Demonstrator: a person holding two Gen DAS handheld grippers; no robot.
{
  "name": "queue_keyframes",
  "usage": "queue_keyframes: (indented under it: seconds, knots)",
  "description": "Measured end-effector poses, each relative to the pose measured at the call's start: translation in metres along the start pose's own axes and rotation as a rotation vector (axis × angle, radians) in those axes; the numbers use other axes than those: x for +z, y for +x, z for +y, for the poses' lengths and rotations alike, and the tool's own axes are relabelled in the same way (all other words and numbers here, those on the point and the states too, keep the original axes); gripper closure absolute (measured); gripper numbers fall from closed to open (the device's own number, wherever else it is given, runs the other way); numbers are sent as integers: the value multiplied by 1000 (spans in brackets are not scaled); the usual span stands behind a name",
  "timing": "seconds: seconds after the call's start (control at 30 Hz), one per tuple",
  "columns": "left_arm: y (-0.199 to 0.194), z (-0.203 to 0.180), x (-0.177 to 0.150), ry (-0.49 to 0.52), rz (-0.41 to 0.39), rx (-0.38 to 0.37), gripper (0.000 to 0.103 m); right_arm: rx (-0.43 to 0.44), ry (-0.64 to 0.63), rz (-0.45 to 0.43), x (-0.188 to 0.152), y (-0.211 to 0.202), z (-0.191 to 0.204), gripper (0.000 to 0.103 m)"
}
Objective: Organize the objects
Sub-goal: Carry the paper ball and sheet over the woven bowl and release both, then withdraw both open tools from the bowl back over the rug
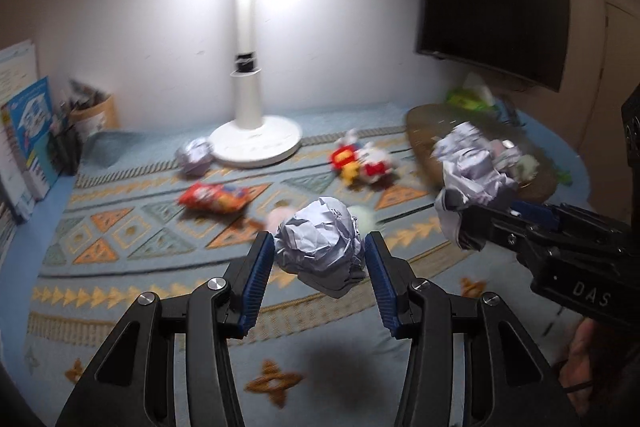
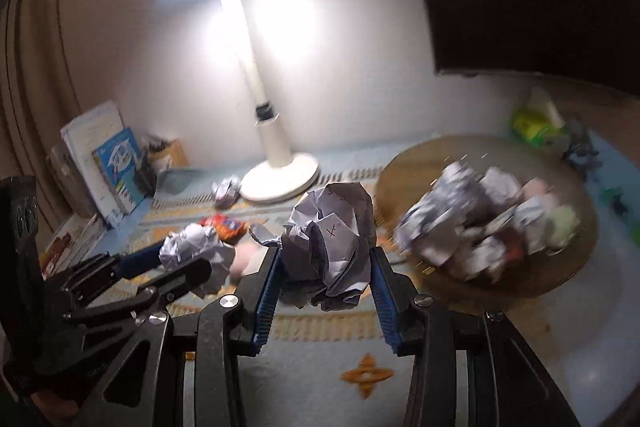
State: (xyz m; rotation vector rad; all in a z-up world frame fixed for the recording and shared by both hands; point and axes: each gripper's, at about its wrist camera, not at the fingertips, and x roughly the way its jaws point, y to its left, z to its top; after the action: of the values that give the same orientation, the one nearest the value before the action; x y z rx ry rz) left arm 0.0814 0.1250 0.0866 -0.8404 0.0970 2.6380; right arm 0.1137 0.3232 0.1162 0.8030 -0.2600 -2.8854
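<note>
We are seeing the lamp (image 1: 255, 131) standing at the far middle of the patterned cloth (image 1: 120, 267), against the wall. A paper ball (image 1: 195, 155) is lying just left of its base, and a snack packet (image 1: 214, 197) is lying nearer than that ball. Toy figures (image 1: 362, 163) are lying right of the lamp base. At the far right a round tray (image 2: 568, 279) is sitting on the cloth, with crumpled papers (image 2: 460, 231) piled in it. Books (image 1: 30, 131) are standing along the left edge, with a container (image 1: 94, 115) just beyond them at the wall. A packet (image 2: 534, 125) is lying behind the tray.
</note>
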Motion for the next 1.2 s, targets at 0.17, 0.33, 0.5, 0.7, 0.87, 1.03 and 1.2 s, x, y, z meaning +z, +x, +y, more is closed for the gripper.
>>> queue_keyframes:
  seconds: [0.17, 0.33, 0.5, 0.7, 0.87, 1.03, 1.2]
  knots:
    - [15, -64, 59, 60, -38, -187, 59, -171, 135, -177, 46, -44, -76, 61]
    - [71, -78, 95, -92, 42, -334, 59, -227, 237, -126, 65, -27, -137, 60]
    - [119, -84, 107, -142, 53, -298, 59, -228, 192, -64, 73, -3, -148, 60]
    - [152, -104, 123, -91, 64, -268, 47, -280, 162, -24, 77, 27, -148, 17]
    - [156, -97, 114, -104, 86, -299, 21, -249, 198, -34, 65, 23, -159, 17]
    - [126, -78, 97, -112, 50, -257, 21, -233, 200, -13, 52, 22, -155, 17]
    - [87, -57, 78, -95, 3, -175, 21, -182, 163, -9, 43, 18, -127, 17]
